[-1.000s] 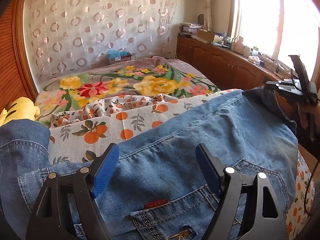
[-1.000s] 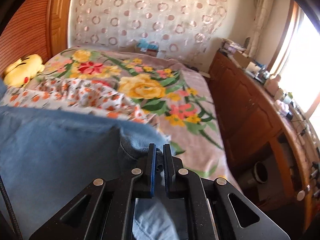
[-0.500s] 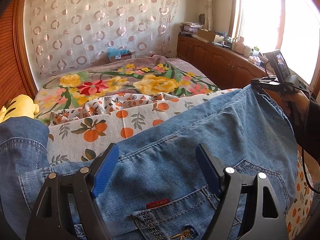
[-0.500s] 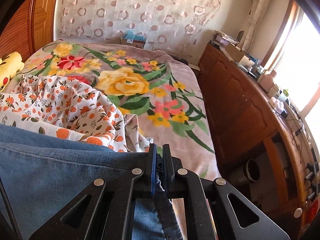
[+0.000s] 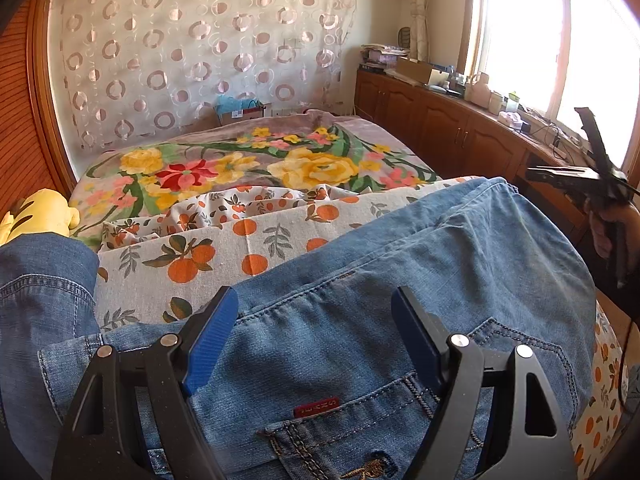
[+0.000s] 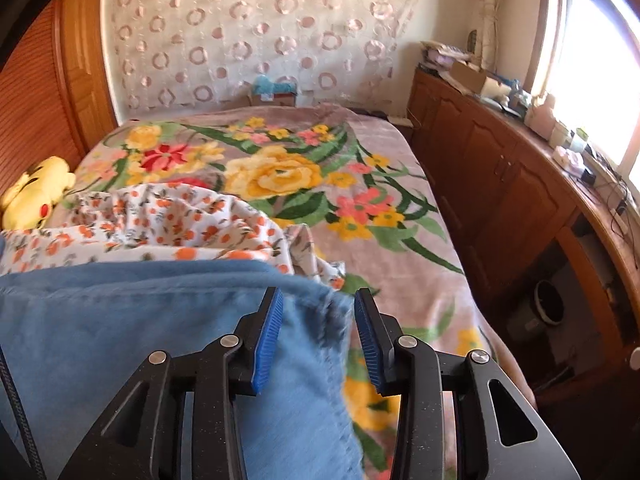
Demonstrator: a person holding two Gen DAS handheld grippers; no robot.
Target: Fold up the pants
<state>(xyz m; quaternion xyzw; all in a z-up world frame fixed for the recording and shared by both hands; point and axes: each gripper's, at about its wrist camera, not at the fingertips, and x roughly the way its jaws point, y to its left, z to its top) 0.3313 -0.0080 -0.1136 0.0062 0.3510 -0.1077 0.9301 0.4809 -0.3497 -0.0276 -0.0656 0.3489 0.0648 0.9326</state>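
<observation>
Blue denim pants (image 5: 400,264) lie across the bed on an orange-print sheet, with the back pocket and red tag (image 5: 316,407) nearest in the left wrist view. My left gripper (image 5: 314,320) is open and empty just above the waist area. My right gripper (image 6: 318,320) is open over the frayed hem of a pant leg (image 6: 160,320); the cloth lies loose between the jaws. The right gripper also shows at the right edge of the left wrist view (image 5: 592,176), beyond the pants' far end.
The orange-print sheet (image 5: 256,240) covers a floral blanket (image 6: 288,172) on the bed. A yellow plush toy (image 6: 36,192) lies at the left by the wooden headboard. Wooden cabinets (image 6: 500,168) with clutter run along the right under the window. A box (image 5: 240,110) stands behind the bed.
My right gripper has opened and let go of the pant leg hem, which has dropped onto the bed. My left gripper has stayed open above the waist.
</observation>
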